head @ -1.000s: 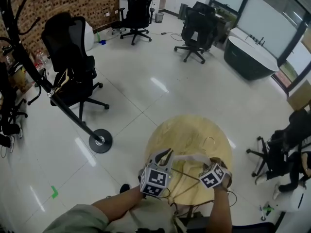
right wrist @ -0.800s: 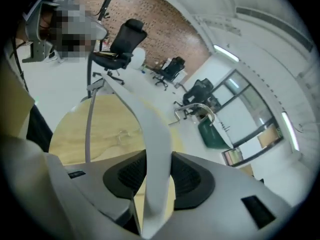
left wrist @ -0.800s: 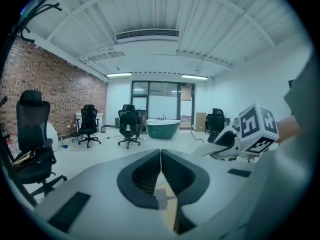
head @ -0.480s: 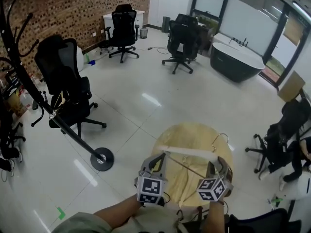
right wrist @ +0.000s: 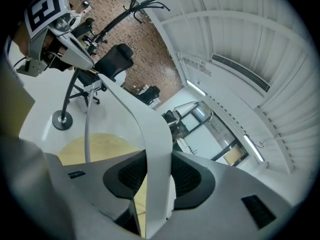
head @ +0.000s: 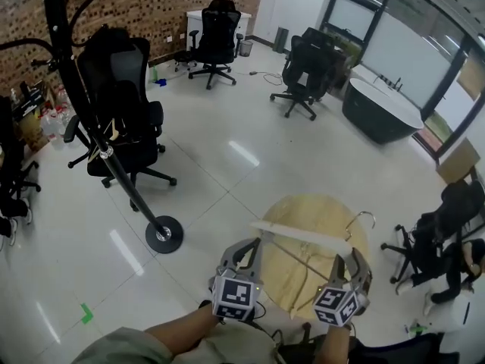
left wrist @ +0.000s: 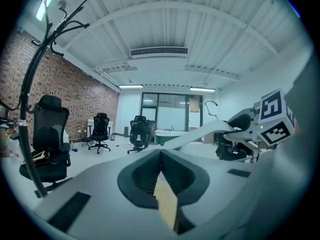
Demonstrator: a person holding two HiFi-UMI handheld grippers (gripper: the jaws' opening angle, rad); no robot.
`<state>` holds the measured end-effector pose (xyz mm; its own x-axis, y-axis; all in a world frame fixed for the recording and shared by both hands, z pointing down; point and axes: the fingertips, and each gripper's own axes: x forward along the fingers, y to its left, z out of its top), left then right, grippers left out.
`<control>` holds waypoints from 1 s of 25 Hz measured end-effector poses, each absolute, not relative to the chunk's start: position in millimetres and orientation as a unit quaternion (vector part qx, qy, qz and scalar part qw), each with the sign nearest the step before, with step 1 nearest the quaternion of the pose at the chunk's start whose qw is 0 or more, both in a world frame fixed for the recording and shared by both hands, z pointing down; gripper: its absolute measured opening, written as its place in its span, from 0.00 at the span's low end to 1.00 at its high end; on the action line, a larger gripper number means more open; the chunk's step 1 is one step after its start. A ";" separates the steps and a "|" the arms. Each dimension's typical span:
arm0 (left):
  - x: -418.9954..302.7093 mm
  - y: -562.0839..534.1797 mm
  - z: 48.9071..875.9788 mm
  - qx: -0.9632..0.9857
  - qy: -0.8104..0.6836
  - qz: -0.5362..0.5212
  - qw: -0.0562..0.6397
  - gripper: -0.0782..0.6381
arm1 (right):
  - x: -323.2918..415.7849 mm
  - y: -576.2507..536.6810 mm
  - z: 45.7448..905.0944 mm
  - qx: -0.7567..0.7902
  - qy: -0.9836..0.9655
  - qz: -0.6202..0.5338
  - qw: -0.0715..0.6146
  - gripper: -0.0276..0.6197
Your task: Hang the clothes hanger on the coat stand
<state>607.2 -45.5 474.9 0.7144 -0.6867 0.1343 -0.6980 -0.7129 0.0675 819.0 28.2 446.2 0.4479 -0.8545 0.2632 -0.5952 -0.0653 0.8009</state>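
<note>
Hanger [head: 299,234] held over the round table [head: 292,283]: my left gripper [head: 246,250] pinches one end, my right gripper [head: 352,259] clamps its arm. Coat stand [head: 106,154] stands well apart; the head view crops its top hooks [left wrist: 55,14], which my gripper views show.

I'm seeing bright ceiling strip lights [left wrist: 130,86] glaring off the glossy floor [head: 244,152]; fisheye edges are bending and darkening.
</note>
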 end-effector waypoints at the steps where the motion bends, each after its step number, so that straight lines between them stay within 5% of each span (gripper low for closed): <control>1: 593.3 -46.6 477.6 0.922 -0.379 0.050 0.057 0.13 | 806.1 24.9 445.4 0.715 -0.509 -0.146 0.456 0.25; 25: 495.7 5.5 458.6 0.852 -0.517 0.076 0.042 0.13 | 722.4 31.2 406.7 0.646 -0.626 -0.228 0.371 0.25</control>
